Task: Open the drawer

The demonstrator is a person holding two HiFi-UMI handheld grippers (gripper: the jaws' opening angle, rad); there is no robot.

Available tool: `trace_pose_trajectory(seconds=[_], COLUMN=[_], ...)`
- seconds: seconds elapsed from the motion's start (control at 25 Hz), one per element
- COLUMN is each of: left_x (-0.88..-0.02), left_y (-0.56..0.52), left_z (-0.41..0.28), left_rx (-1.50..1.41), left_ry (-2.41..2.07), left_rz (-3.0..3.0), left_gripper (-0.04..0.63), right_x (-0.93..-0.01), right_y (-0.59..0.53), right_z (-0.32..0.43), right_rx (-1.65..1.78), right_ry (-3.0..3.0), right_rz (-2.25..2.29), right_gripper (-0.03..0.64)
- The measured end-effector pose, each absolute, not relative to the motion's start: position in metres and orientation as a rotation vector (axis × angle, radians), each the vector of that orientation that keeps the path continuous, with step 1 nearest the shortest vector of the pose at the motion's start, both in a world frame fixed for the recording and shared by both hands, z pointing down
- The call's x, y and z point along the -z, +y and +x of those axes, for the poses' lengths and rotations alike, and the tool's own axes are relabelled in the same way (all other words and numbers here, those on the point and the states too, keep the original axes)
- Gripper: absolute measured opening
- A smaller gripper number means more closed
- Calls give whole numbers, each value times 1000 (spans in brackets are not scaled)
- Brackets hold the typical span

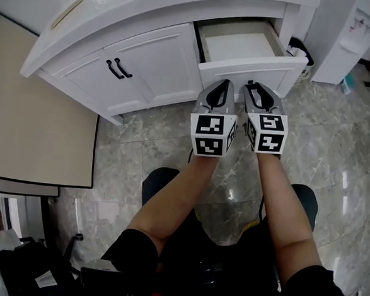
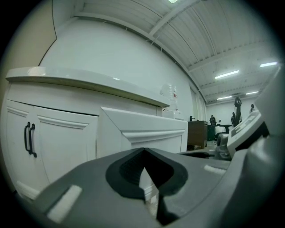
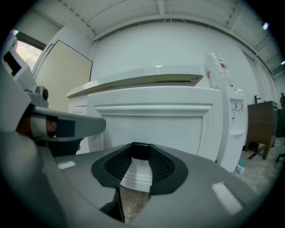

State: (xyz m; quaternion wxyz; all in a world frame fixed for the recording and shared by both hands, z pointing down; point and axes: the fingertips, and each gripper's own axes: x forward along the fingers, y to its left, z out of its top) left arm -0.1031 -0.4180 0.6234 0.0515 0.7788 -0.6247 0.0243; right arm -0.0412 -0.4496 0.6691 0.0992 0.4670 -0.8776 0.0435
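Both forearms reach straight forward, side by side. The left claw [image 1: 223, 85] and the right claw [image 1: 253, 87] are each closed with nothing gripped, pointing toward 12 o'clock. There the white drawer [image 1: 250, 70] stands pulled open, near their tips.

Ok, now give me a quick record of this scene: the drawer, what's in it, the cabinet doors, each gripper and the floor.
drawer: open, pulled out
drawer inside: bare, nothing visible in it
cabinet doors: shut, left of the drawer
door handles: two dark bars, side by side
left gripper: jaws together, holding nothing, just in front of the drawer front
right gripper: jaws together, holding nothing, beside the left gripper
floor: grey marble-look tiles
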Motion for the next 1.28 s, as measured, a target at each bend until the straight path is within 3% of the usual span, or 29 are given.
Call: trace_pose_trajectory(seconds=[0.4,0.76,0.96,1.12,1.28], left_x=[-564,-337,-209,-152,-130], left_y=[-403,-385,-363,-337,-315], left_z=[-101,-106,-113,-118,-118], left_rx=[-82,-87,-81,-93,-95], left_ry=[-1899,-1868,-1860,-1845,-1832], left_rz=[2366,2350,2361,2375,2389], left_gripper=[0,0,0,0,0], right_x=[-616,-369,-220,-139,-109], right_y=[-431,-398,-374,-345,-320], right_z=[-37,-33,-27,-26,-26], right_rx=[-158,-130,-59,25,65], right_ry=[-2573,-2592,-2599,-2614,-2638], right_rz=[1433,1437,1492,1535,1559], right_gripper=[140,143,83,26,21])
